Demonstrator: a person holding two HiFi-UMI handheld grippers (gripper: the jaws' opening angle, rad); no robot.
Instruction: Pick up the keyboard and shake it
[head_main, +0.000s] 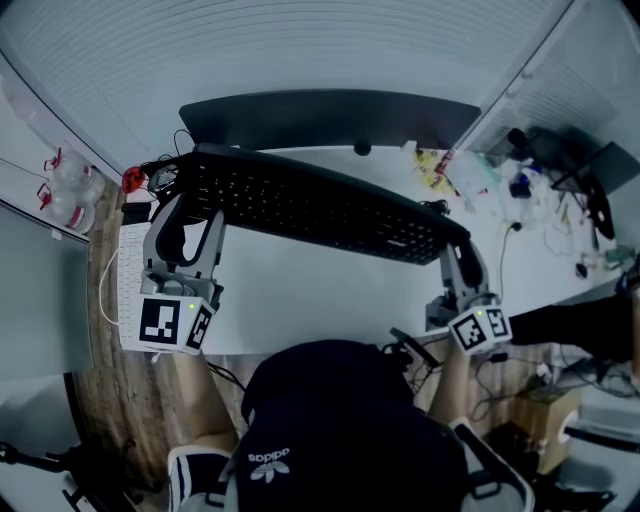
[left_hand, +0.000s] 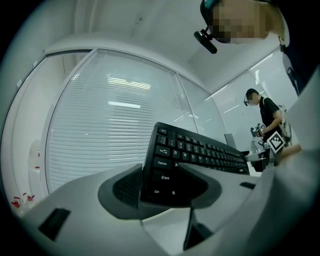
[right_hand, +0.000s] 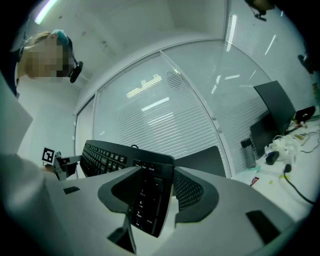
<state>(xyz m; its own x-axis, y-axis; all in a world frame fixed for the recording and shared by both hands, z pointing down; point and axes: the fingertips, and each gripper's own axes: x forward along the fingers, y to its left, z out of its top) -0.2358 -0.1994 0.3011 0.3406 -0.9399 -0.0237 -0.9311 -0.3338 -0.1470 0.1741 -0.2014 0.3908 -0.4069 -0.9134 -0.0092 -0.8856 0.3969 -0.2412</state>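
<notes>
A long black keyboard (head_main: 320, 205) is held up off the white desk (head_main: 320, 290), tilted with its keys facing me. My left gripper (head_main: 192, 222) is shut on its left end, and the left gripper view shows the keyboard (left_hand: 192, 160) clamped between the dark pads beside the Ctrl and Shift keys. At the right end my right gripper (head_main: 452, 252) is shut on the number-pad side. There the keyboard (right_hand: 147, 197) stands on edge between the jaws. A cable trails from the keyboard's left rear corner.
A dark monitor (head_main: 330, 120) stands behind the keyboard. Plastic bottles (head_main: 68, 190) sit at the far left. Cables, papers and small items (head_main: 520, 190) clutter the desk to the right. Another person (left_hand: 265, 120) stands farther off. My dark cap (head_main: 340, 400) fills the lower middle.
</notes>
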